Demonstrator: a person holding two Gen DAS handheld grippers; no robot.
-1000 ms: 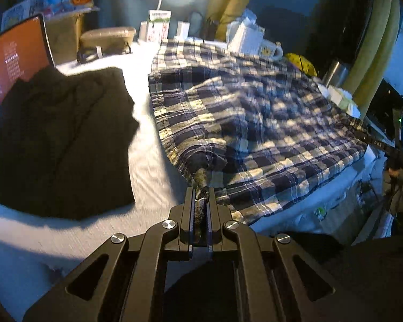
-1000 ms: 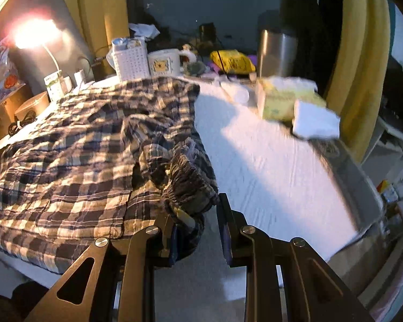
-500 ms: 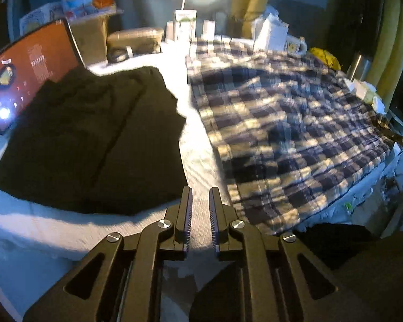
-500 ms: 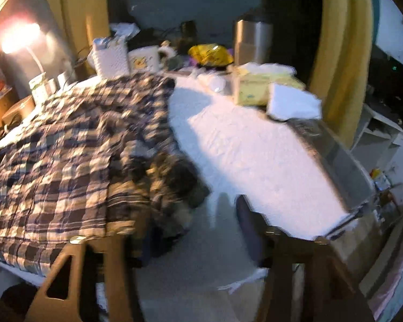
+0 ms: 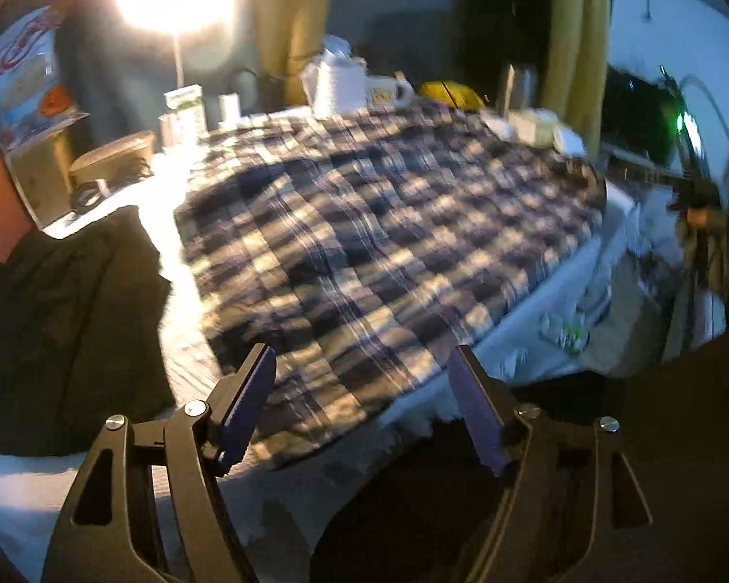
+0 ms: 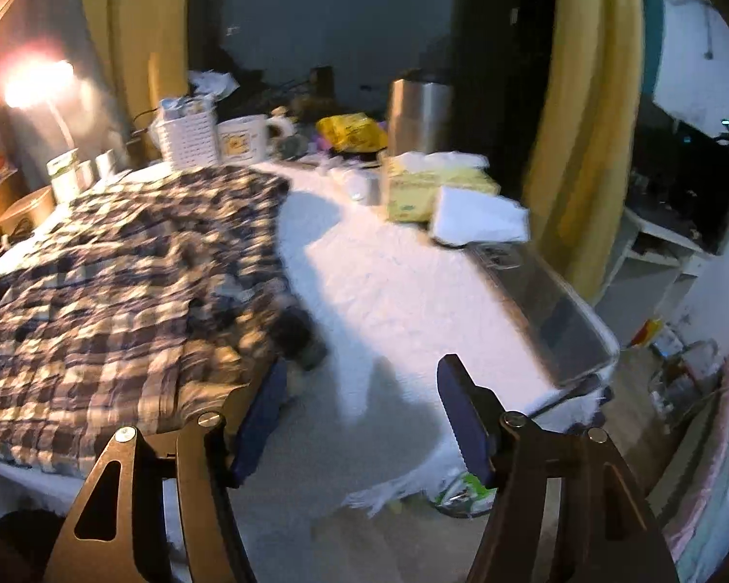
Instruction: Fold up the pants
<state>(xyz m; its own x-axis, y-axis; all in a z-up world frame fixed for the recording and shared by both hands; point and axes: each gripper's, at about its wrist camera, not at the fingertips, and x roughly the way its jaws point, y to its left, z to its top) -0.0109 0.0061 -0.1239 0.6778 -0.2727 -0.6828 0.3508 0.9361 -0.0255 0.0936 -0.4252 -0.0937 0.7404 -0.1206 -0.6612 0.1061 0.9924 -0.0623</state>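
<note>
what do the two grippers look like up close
Both match: the left gripper and right gripper are black metal linkages with triangular cut-outs and round silver screws. Each finger ends in a dark blue ribbed pad. No cables, markings or sleeves show.

Table point(image 6: 403, 291) under white cloth, cluttered.
Plaid pants point(image 5: 379, 248) spread flat; black garment point(image 5: 68, 320) beside them; tissue box point(image 6: 432, 189), mug point(image 6: 243, 138), white basket point(image 6: 189, 138) along far edge.

left claw point(image 5: 362, 405): black arms, silver screws, blue pads | right claw point(image 6: 359, 418): same
</note>
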